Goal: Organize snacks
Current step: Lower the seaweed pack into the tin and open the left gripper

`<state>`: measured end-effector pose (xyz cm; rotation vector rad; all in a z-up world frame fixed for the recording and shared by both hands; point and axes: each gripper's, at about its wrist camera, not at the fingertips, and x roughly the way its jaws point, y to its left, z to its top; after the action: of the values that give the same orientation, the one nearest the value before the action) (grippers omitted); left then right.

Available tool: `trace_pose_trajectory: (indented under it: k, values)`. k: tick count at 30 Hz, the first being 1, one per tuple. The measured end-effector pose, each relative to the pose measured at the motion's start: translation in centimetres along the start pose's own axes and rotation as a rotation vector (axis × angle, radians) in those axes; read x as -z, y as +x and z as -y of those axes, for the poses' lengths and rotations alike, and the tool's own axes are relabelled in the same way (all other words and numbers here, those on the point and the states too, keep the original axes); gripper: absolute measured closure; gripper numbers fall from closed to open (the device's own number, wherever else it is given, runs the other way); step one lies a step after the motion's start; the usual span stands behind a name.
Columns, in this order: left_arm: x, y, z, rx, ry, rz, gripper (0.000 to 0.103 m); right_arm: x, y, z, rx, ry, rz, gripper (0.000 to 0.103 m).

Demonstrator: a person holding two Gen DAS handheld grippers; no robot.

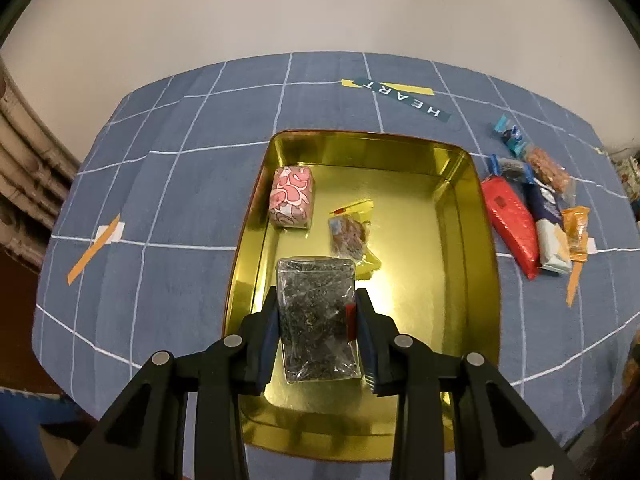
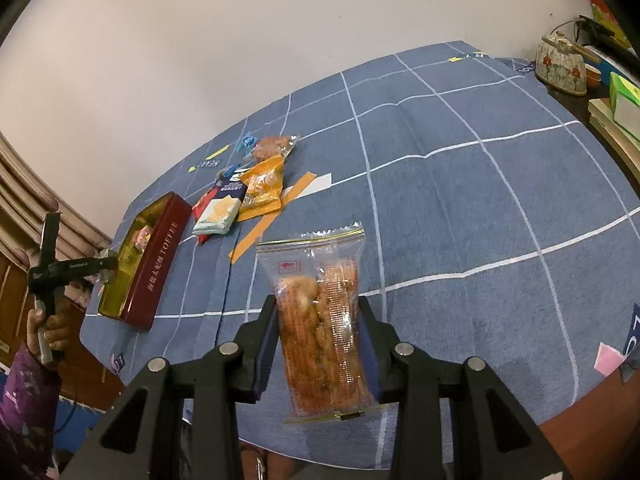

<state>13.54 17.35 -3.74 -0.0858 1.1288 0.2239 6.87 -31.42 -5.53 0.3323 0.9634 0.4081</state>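
- Left gripper (image 1: 316, 320): fingers clamped on clear packet of dark snack (image 1: 316, 316), above gold tin tray (image 1: 472, 240), at 6 o'clock of pink wrapped block (image 1: 291, 197).
- Step: placing; next, lower and release.
- Right gripper (image 2: 318, 332): fingers clamped on orange biscuit packet (image 2: 320, 320), waiting above blue checked tabletop (image 2: 480, 200).

One gold tin (image 1: 472, 208) holds two packets (image 1: 292, 198), at frame centre. Six loose snack packets (image 1: 512, 224) lie at right. Two grippers (image 1: 316, 312) each carry one packet (image 1: 316, 320).

"HEART" — tablecloth label (image 1: 404, 98); "TOFFEE" — tin (image 2: 158, 256)
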Motion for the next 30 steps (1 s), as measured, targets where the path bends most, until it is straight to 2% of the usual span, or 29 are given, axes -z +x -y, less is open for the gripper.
trace_pose_trajectory:
  k: [13, 30]
  values:
    - [-0.6, 1.8, 0.8, -0.047, 0.048, 0.001, 0.072, 0.3, 0.9, 0.0, 0.010, -0.002, -0.022, 0.066]
    - [-1.0, 3.8, 0.4, -0.064, 0.051, -0.025, 0.071, 0.7, 1.6, -0.1, 0.015, -0.012, -0.048, 0.066]
